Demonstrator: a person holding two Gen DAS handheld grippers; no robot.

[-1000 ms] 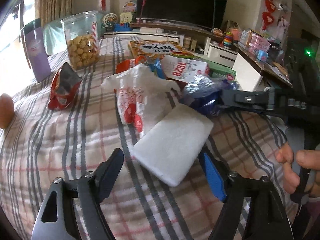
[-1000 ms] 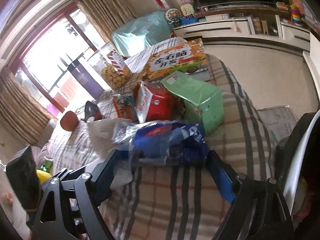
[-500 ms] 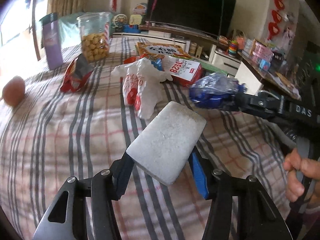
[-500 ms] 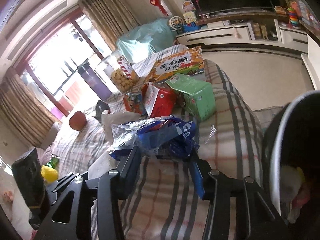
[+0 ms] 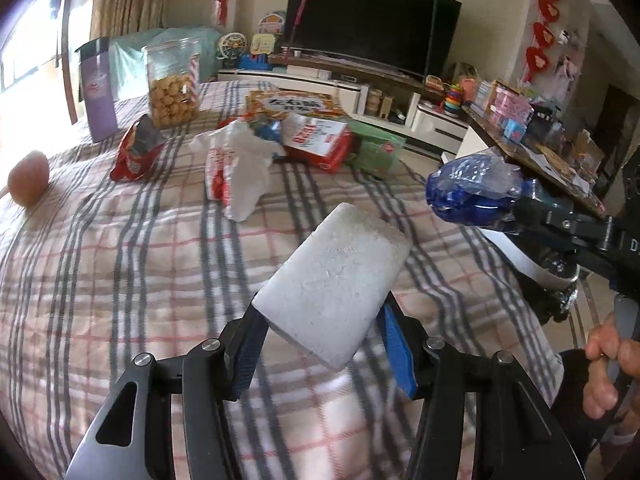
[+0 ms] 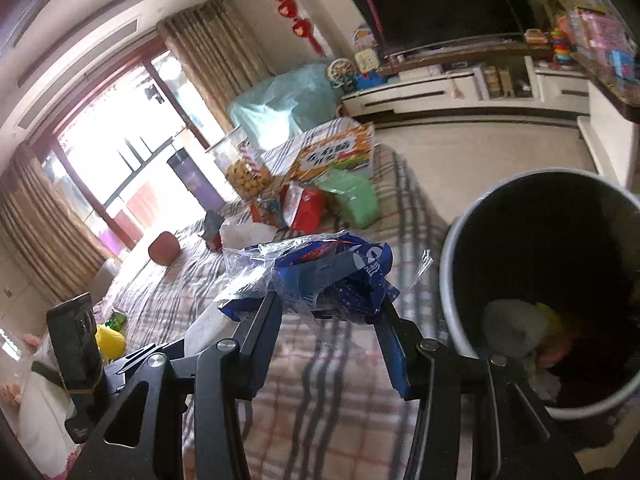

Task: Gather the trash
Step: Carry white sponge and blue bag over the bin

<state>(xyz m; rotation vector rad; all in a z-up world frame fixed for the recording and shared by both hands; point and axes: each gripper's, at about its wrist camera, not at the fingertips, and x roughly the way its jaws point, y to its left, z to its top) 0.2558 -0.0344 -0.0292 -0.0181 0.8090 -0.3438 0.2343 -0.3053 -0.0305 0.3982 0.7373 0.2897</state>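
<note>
The left gripper [image 5: 320, 344] squeezes a white foam block [image 5: 334, 286] above the bed [image 5: 120, 264], and the right gripper [image 6: 330, 320] pinches a blue wrapper [image 6: 316, 276] beside the bin [image 6: 452, 280] — nearly there. The bin already holds some trash (still lots left): a white bag [image 5: 236, 168] and a red packet [image 5: 134, 152].

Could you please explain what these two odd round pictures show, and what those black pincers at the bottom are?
No robot here: a person carries a black two-finger gripper in each hand, each with a fisheye camera looking along its fingers. The left gripper clamps a white foam block. The right gripper clamps a crumpled blue and clear plastic wrapper, close to a round bin that already holds rubbish. On the plaid-covered table lie a white plastic bag, a red snack packet, boxes, and a clear jar of biscuits.
</note>
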